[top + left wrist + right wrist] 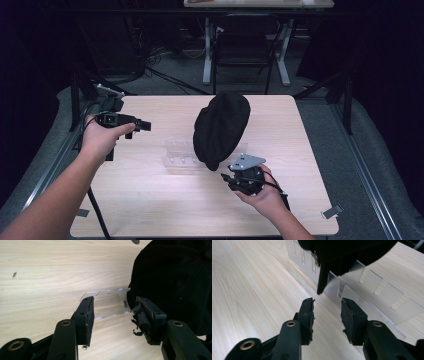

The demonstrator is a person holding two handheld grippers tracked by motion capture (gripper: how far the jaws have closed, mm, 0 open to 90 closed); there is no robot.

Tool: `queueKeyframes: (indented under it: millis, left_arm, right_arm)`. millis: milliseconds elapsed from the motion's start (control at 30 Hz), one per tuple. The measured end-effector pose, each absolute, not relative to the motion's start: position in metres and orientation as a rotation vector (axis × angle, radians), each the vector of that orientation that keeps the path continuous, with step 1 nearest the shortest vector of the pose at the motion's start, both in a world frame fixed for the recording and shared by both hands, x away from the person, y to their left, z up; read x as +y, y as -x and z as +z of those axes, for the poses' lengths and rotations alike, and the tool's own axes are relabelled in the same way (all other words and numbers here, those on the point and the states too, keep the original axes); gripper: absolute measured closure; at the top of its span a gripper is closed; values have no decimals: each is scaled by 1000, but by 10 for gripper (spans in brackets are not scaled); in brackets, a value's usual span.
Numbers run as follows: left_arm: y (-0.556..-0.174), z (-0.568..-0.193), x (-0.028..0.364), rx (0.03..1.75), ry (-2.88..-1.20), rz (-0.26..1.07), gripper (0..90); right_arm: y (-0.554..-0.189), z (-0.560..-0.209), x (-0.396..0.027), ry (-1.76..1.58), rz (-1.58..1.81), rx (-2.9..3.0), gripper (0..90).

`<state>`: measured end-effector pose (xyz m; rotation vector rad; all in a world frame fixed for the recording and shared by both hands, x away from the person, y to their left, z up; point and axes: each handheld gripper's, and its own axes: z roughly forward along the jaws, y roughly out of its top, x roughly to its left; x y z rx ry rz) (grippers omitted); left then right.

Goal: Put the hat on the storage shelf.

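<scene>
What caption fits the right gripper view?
Open right tool below a black cap on a clear rack.

Cap on the slotted stand mid-table, left claw to its left, right claw before it.

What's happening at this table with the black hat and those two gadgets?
A person holds a two-jaw gripper in each hand at a pale wooden table. A black fabric cap sits propped on a clear acrylic slotted stand mid-table. The right gripper is close below the cap's dangling strap, its jaws open with nothing between them. The left gripper, also open and empty, points at the stand and cap from the side. Neither grips the cap now.
</scene>
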<state>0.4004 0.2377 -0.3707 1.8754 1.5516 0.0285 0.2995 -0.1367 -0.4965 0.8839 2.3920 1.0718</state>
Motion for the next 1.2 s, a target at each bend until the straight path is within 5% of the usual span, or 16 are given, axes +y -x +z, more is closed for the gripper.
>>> queueKeyframes:
  millis: [967, 1200]
  left_arm:
    - [-358, -466, 260, 1545, -1911, 102, 476]
    - [-339, -503, 268, 1545, -1758, 46, 464]
  right_arm:
    - [-272, -529, -206, -968, 958, 2260, 511]
    - [-274, -529, -217, -1002, 1002, 2197, 453]
